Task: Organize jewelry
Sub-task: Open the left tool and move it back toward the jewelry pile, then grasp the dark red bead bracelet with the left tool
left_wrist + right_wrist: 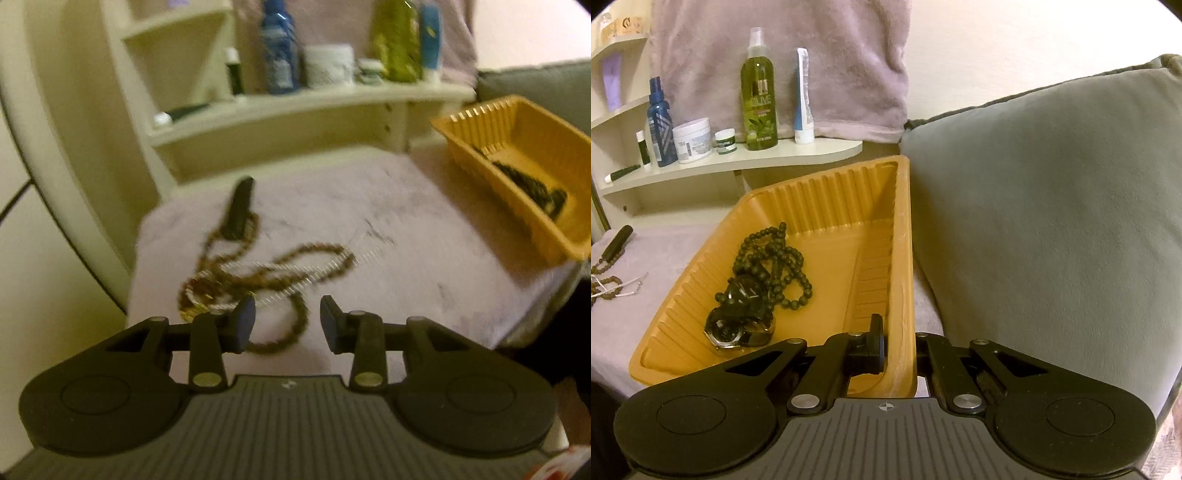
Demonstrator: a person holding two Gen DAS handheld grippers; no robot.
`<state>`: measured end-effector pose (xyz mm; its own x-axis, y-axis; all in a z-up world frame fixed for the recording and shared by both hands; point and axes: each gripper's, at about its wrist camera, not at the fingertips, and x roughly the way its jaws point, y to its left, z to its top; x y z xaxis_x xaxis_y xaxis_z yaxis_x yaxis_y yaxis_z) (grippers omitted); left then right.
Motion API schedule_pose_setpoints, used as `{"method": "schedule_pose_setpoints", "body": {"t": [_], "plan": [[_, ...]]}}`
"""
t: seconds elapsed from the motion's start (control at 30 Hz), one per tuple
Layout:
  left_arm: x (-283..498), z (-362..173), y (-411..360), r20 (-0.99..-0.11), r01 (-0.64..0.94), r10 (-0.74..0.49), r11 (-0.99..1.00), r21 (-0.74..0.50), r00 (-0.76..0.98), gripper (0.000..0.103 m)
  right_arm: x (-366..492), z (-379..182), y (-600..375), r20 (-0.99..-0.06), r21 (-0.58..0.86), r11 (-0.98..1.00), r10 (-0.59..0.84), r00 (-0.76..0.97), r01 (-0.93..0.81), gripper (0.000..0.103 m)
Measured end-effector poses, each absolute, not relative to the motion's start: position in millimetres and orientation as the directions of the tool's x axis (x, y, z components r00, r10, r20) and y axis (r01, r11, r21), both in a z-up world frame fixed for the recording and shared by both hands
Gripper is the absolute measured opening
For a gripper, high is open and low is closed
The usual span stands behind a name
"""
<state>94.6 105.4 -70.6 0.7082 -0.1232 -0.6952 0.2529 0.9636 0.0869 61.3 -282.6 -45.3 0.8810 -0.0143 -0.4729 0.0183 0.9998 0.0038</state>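
Left wrist view puts your left gripper (288, 321) just above the brown bead necklace (258, 273), jaws apart with nothing between them, seemingly lined up to pinch the nearest loop. That necklace sprawls on the lilac towel (406, 229), tangled with a pale chain; its long axis runs from near-left toward far-right. Your right gripper (897, 354) is clamped together on the orange tray (905, 240) side wall, probably steadying it. Inside lie black beads (775, 258) and a watch (738, 325).
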Motion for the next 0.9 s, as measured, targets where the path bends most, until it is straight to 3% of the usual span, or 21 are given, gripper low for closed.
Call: {"method": "schedule_pose_setpoints", "body": {"t": [0.1, 0.37, 0.6, 0.9], "plan": [[99, -80, 102, -0.710, 0.258, -0.125, 0.963, 0.082, 0.693, 0.023, 62, -46, -283, -0.479, -0.001, 1.000, -0.017, 0.878, 0.019, 0.004], [108, -89, 101, -0.729, 0.260, -0.140, 0.964, 0.055, 0.670, 0.009, 64, -48, -282, -0.494, -0.008, 1.000, -0.027, 0.869, 0.026, 0.004], [105, -76, 98, -0.716, 0.244, -0.154, 0.970, 0.023, 0.681, 0.006, 65, -47, -282, -0.496, -0.014, 1.000, -0.029, 0.868, 0.026, 0.004], [104, -38, 88, -0.655, 0.262, -0.258, 0.960, -0.094, 0.710, 0.006, 64, -45, -280, -0.485, -0.028, 0.999, -0.032, 0.874, 0.021, 0.004]]}}
